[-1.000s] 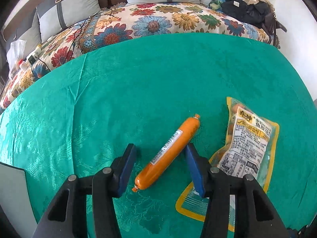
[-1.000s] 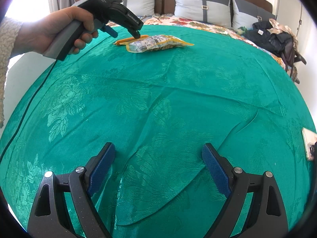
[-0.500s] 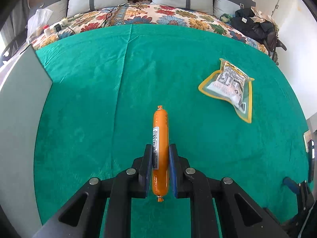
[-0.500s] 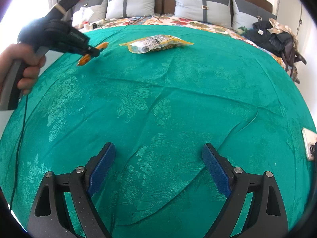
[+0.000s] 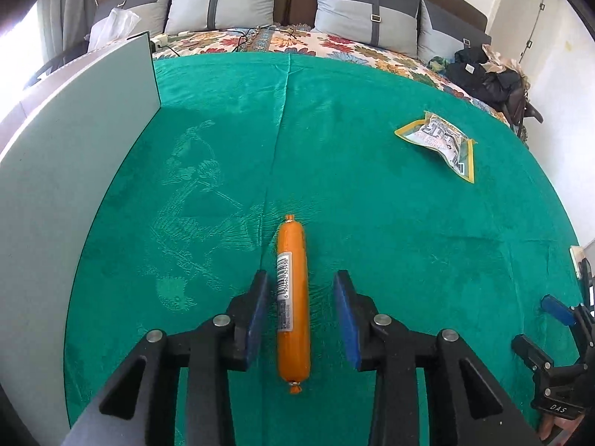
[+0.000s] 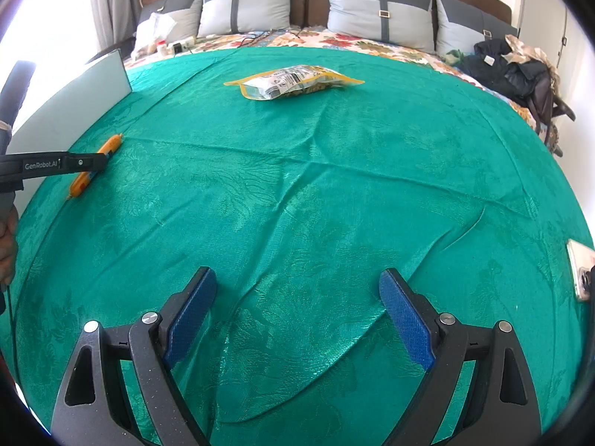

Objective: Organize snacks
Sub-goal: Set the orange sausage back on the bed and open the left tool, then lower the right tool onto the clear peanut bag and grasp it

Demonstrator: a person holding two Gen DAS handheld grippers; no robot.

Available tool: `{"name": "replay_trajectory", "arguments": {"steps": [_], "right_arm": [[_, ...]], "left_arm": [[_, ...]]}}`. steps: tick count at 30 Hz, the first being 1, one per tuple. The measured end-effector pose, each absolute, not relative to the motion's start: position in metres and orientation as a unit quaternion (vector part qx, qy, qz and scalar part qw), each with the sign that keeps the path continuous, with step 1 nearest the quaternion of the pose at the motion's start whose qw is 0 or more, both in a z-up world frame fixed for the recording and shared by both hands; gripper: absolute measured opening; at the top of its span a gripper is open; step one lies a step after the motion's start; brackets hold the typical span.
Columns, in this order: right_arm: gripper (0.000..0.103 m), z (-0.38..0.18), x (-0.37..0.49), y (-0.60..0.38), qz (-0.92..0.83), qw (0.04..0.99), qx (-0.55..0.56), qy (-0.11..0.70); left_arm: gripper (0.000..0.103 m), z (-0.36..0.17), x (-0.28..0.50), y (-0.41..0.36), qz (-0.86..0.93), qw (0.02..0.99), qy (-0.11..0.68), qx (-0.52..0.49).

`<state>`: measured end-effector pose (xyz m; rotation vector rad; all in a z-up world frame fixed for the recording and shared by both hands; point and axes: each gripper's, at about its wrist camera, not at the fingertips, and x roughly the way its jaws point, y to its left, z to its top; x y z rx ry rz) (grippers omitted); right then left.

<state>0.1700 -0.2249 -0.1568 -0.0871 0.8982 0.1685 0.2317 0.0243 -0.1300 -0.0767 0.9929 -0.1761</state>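
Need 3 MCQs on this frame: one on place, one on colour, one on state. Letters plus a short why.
1. Where does the orange sausage lie?
A. On the green cloth, between the left gripper fingers
B. On top of the yellow snack pouch
C. On a pillow

2. What colour are the gripper pads?
A. Red
B. Blue
C. White

3. What is between the right gripper fingers?
A. The pouch
B. The sausage
C. Nothing but bare cloth

Key: 1 A, the sausage rests on the cloth with gaps to both opening jaws. 2 B, blue pads show in both wrist views. 3 C, its jaws stand wide apart over bare cloth.
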Motion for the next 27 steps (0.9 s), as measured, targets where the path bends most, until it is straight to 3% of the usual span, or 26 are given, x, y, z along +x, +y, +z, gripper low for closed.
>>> {"name": "replay_trajectory", "arguments": {"steps": [1,4,10,27], "right_arm": [[0.092,-0.157,0.17,-0.225,0.081,0.897,-0.042,0.433],[0.092,-0.157,0.17,-0.225,0.081,0.897,-0.042,0.433],[0.092,-0.157,0.17,-0.225,0.081,0.897,-0.042,0.433],[0.092,-0.157,0.17,-0.225,0.082,0.897,-0.042,0.433]], "left_arm": [[0.054,-0.13,0.233,0.02,-0.092,0.875,0.475,-0.031],[0.068,-0.13,0.235,0.006,-0.098,0.875,0.474,0.0],[0.088,-0.135,0.228,-0.009,-0.077,0.882,0.462,0.054],[0.103,-0.145,0.224,0.033,-0.007,0.889,0.458,0.005]]}}
